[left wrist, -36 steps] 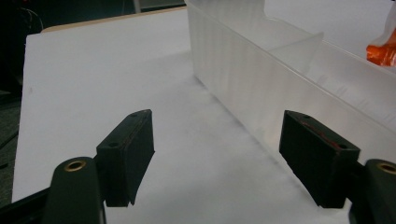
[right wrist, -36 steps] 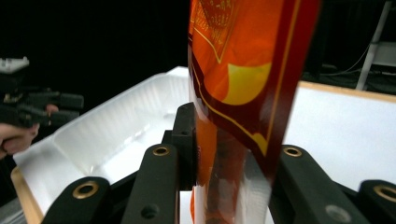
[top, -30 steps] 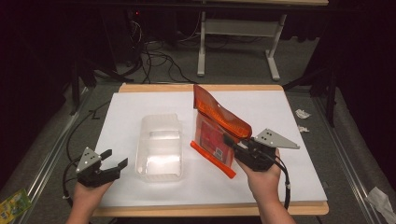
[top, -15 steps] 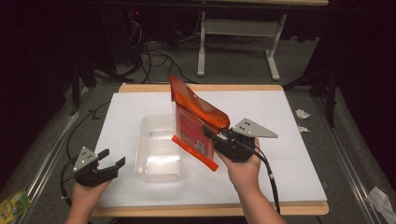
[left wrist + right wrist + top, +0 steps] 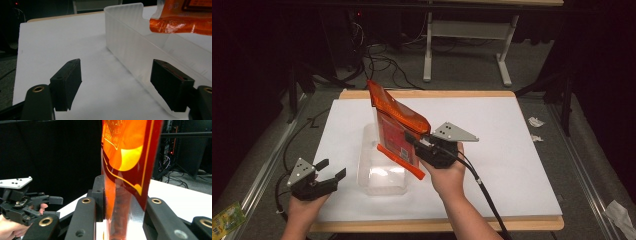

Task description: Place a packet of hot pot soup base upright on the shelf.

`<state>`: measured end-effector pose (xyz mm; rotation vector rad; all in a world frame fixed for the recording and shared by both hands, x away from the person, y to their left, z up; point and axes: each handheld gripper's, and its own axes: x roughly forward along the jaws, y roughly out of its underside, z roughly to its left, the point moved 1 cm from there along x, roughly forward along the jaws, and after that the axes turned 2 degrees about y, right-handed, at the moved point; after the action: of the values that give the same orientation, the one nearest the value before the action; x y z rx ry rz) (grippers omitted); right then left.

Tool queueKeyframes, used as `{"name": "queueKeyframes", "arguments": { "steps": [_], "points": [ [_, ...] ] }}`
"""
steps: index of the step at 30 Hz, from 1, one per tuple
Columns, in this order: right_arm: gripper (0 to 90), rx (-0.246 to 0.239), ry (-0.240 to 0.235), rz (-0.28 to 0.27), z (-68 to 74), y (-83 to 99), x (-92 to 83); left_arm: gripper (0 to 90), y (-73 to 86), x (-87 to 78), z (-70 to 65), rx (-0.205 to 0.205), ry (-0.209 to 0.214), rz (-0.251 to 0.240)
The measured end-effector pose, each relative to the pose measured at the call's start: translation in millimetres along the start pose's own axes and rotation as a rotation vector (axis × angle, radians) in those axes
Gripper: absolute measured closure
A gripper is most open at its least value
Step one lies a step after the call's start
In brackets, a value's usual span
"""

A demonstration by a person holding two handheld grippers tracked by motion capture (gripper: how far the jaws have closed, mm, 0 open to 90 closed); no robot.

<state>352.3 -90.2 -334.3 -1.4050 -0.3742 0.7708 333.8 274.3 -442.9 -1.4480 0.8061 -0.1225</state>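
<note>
Orange pouch (image 5: 397, 127) clamped (right gripper (image 5: 418, 142)), above plastic tub (image 5: 382, 175)

The high view looks forward and down from above the near edge of the worktop (image 5: 522, 150), taking in its whole white sheet. The left tool's camera sits low and close, facing right toward the clear tub (image 5: 130, 47), which the high view shares (image 5: 379, 175). The right tool's camera looks left, hard against the orange pouch (image 5: 125, 170), seen also from above (image 5: 394, 125).
</note>
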Motion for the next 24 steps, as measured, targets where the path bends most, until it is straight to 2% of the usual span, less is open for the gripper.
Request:
{"name": "queueKeyframes", "arguments": {
  "steps": [9, 13, 21, 24],
  "points": [
    [72.7, 0.017, -0.007, 0.011, 7.7, 8.6, 20.7, 25.3, -0.3, 1.3, -0.5, -0.004, -0.003, -0.005],
    [72.7, 0.02, 0.004, 0.01, 11.1, 12.1, 26.3, 25.2, -1.3, 1.8, -1.8, 0.0, 0.001, -0.012],
    [72.7, 0.033, -0.016, 0.01, 17.1, 18.8, 36.0, 25.2, -1.9, 0.0, 0.6, -0.015, -0.006, -0.023],
    [72.7, 0.037, -0.009, 0.015, 18.5, 20.8, 38.9, 25.2, -3.0, -0.8, 0.4, -0.01, -0.007, -0.028]
  ]
}}
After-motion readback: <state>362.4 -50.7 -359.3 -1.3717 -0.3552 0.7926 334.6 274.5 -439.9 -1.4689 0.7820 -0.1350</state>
